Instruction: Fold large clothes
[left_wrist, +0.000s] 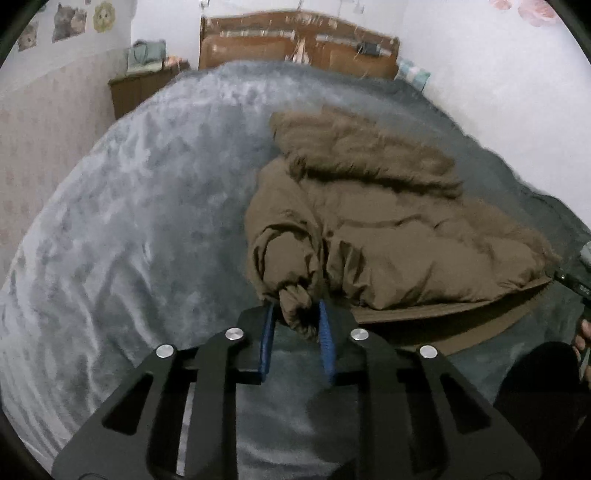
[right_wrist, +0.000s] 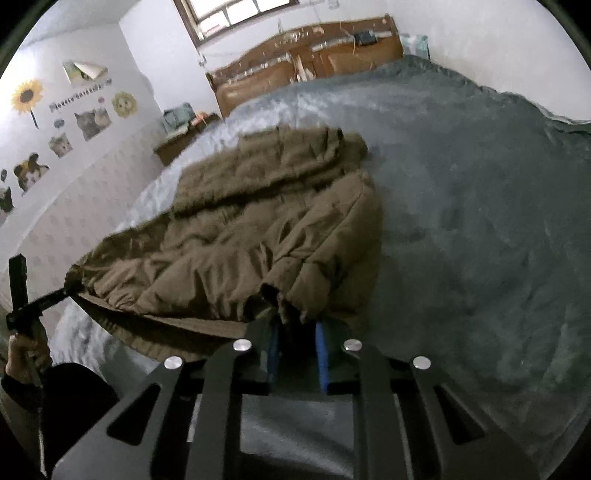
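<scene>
A brown padded jacket (left_wrist: 388, 229) with a fur-trimmed hood lies on the grey bed cover (left_wrist: 147, 206). My left gripper (left_wrist: 297, 314) is shut on the jacket's left bottom corner, bunched between the blue pads. In the right wrist view the jacket (right_wrist: 251, 236) spreads to the upper left, and my right gripper (right_wrist: 297, 332) is shut on its right bottom corner. The left gripper also shows in the right wrist view (right_wrist: 64, 291) at the left edge, pulling the hem taut. Part of the right gripper shows at the right edge of the left wrist view (left_wrist: 570, 280).
The bed cover (right_wrist: 480, 221) stretches away to a wooden headboard (left_wrist: 295, 44). A nightstand (left_wrist: 144, 85) with folded items stands at the far left by a wall with animal stickers (right_wrist: 88, 122). The wall runs close along the right side.
</scene>
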